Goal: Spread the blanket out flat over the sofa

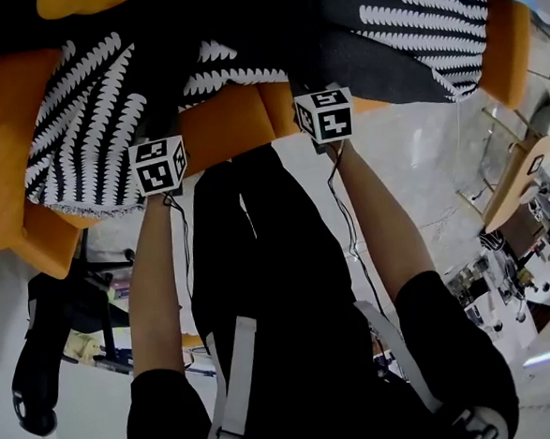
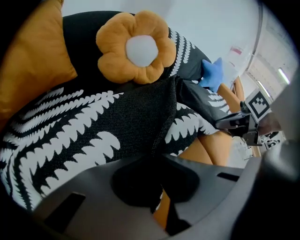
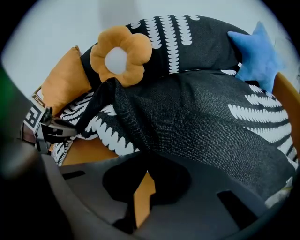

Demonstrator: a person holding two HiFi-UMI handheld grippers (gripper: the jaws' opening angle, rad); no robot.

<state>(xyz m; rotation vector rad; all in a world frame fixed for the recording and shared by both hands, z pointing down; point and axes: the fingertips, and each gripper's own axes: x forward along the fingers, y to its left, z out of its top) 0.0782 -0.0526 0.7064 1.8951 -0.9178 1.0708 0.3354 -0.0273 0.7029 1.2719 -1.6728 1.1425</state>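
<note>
A black blanket [image 1: 90, 133] with white leaf print lies bunched over the orange sofa [image 1: 235, 113], with folds across the seat and backrest. My left gripper [image 1: 160, 151] is at the sofa's front edge, shut on the blanket's hem [image 2: 161, 140]. Further right, my right gripper [image 1: 321, 103] is shut on another stretch of the same hem [image 3: 123, 140]. In the left gripper view the left gripper [image 2: 157, 159] has cloth running into its closed jaws. The right gripper view shows the same for the right gripper [image 3: 140, 161]. Bare orange seat [image 3: 86, 150] shows under the lifted edge.
An orange flower cushion [image 2: 136, 47] and a blue star cushion [image 3: 255, 51] rest on the backrest. An orange pillow [image 3: 65, 82] leans at the sofa's left end. The person's legs [image 1: 259, 252] stand close to the sofa. A wooden chair [image 1: 517, 183] and clutter stand at the right.
</note>
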